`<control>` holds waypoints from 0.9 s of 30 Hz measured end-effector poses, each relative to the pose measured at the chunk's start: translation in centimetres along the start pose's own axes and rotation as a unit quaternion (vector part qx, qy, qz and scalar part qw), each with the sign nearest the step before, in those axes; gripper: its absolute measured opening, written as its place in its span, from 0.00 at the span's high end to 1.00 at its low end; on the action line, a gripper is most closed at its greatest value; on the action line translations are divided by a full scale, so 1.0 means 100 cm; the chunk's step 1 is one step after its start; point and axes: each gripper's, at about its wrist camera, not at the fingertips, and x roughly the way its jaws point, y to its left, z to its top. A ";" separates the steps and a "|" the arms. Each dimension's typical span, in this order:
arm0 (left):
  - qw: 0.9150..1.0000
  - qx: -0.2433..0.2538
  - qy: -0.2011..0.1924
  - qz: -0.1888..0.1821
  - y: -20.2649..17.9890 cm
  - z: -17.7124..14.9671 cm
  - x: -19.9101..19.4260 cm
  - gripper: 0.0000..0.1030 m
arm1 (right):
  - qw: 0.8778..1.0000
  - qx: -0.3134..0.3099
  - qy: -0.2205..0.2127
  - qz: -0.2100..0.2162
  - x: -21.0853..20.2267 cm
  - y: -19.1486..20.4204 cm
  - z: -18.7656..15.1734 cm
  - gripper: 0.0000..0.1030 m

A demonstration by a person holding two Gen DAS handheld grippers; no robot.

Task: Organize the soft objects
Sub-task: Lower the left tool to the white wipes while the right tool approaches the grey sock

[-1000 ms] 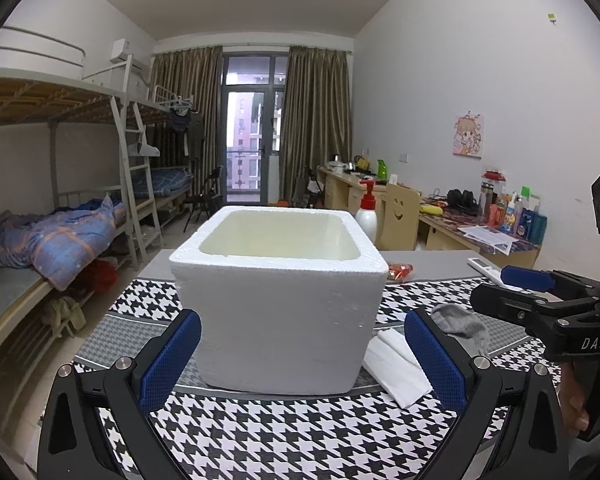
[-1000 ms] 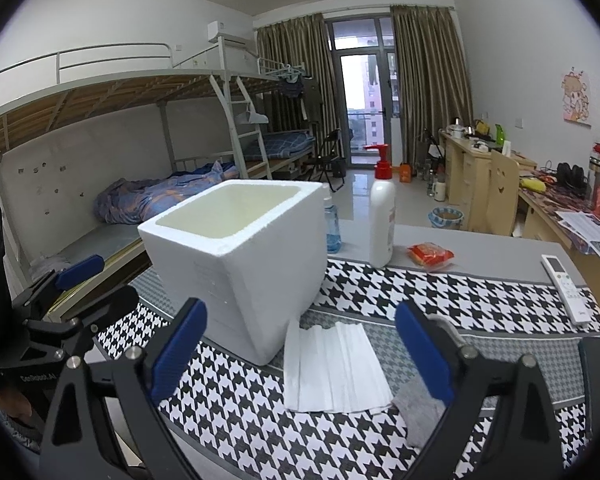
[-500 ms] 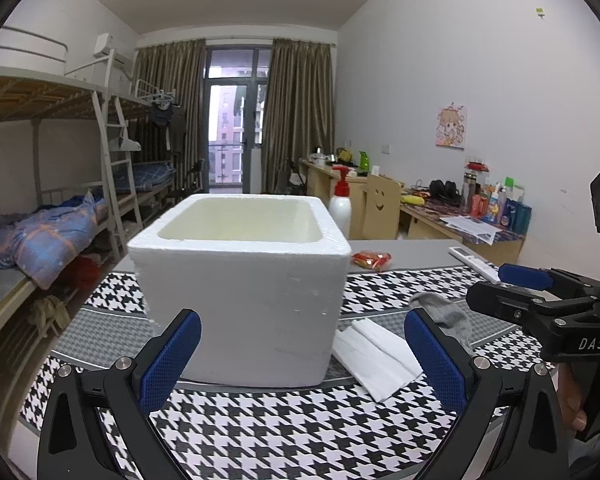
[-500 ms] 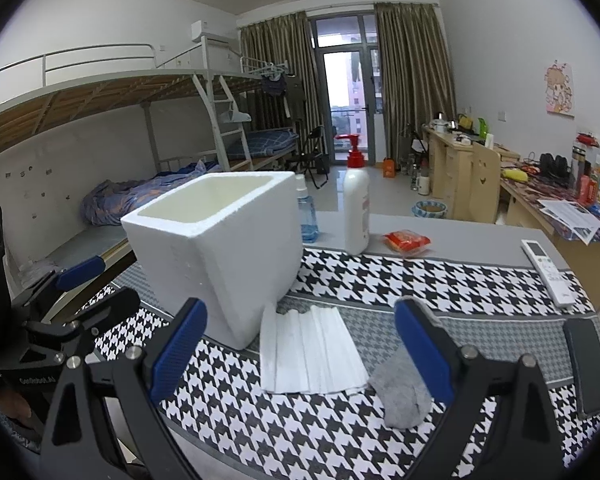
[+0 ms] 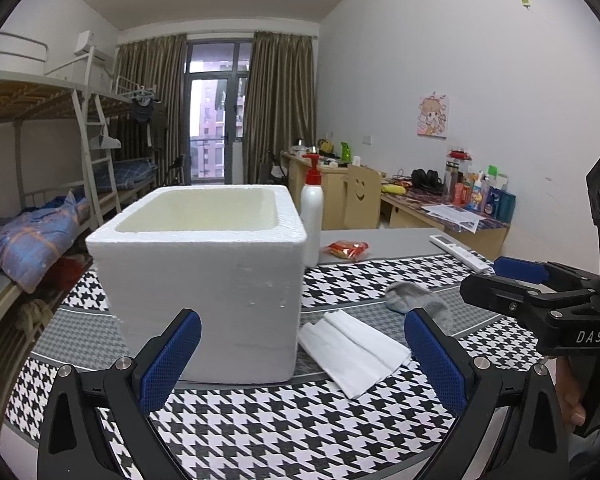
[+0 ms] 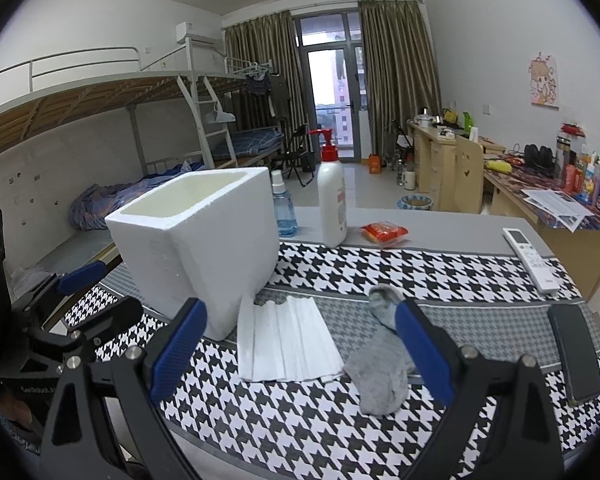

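Both tongs hover low over the near edge of the desk (image 6: 440, 236), which is covered by a houndstooth cloth (image 6: 380, 276). Left tongs (image 5: 302, 354) spread wide, nothing between the blue pads; they face the front wall of the white foam box (image 5: 204, 280). Right tongs (image 6: 300, 348) also spread wide and empty, aimed at the soft things lying in front of them.

Task's things: folded white cloth (image 6: 284, 340) lies flat on the desk, its far corner touching the foot of the foam box. Grey sock (image 6: 384, 372) lies crumpled just beside the cloth on its right side, overlapping the cloth's edge or only touching it; cannot tell which. Neither is lifted or pinched. Box is open at the top; what shows of its inside looks bare, though the bottom is hidden from both views.

Judgement: the box stands next to the 2 soft items as the likely bin for them, so nothing is sorted yet. The right tongs sit nearest the sock and cloth and frame both between the pads, which suits a first grab there; the left tongs by the box could steady it, since foam that light may slide when something is dropped in.

Hard items stand further back, well apart from the soft ones: pump bottle (image 6: 332, 204), blue bottle (image 6: 284, 208), red packet (image 6: 384, 232), remote (image 6: 530, 258), phone (image 6: 576, 356)
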 end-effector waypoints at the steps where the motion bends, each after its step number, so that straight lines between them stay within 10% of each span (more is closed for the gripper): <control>1: 1.000 0.000 0.001 -0.002 -0.001 0.000 0.001 0.01 | 1.000 0.001 0.001 -0.001 0.000 -0.001 0.000 0.06; 27: 0.998 0.021 0.033 -0.045 -0.033 -0.009 0.026 0.01 | 0.998 0.038 0.018 -0.038 -0.007 -0.034 -0.018 0.06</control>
